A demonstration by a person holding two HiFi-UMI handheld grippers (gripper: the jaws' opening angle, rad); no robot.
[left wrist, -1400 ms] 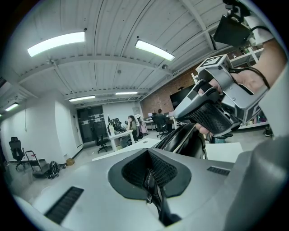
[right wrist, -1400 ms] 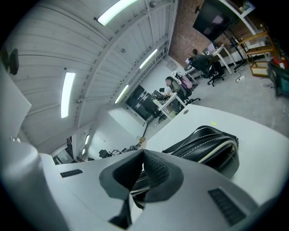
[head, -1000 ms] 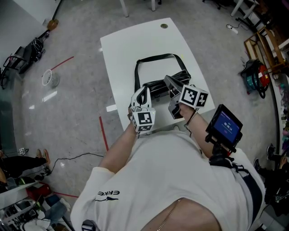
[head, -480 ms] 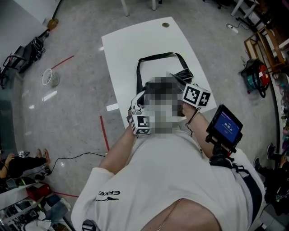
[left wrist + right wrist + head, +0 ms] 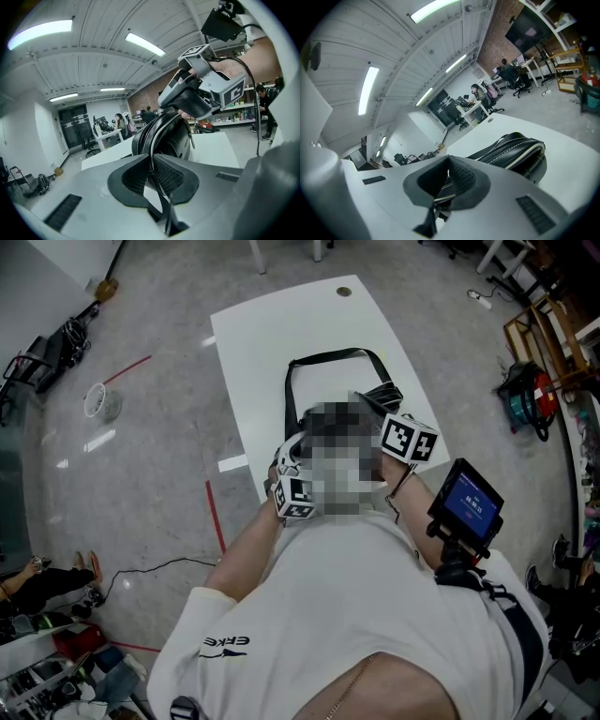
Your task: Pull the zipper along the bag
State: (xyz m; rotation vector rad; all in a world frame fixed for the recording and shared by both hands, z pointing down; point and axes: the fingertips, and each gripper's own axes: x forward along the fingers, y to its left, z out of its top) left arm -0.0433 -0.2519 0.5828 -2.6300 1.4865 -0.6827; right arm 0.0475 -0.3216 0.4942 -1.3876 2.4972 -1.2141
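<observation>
Lying on the white table [image 5: 281, 324], the black bag [image 5: 520, 150] has its near end pinched: my left hand-held gripper [image 5: 151, 168] is clamped on a thin edge beside the zipper teeth [image 5: 140, 135], and my right hand-held gripper [image 5: 448, 180] is closed on the bag's end, close to the left one.

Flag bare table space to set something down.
Bare: the table's far end between strap and cable hole, plus the strip left of the strap. Crowded: near edge, where left gripper and right gripper clamp the bag.
</observation>
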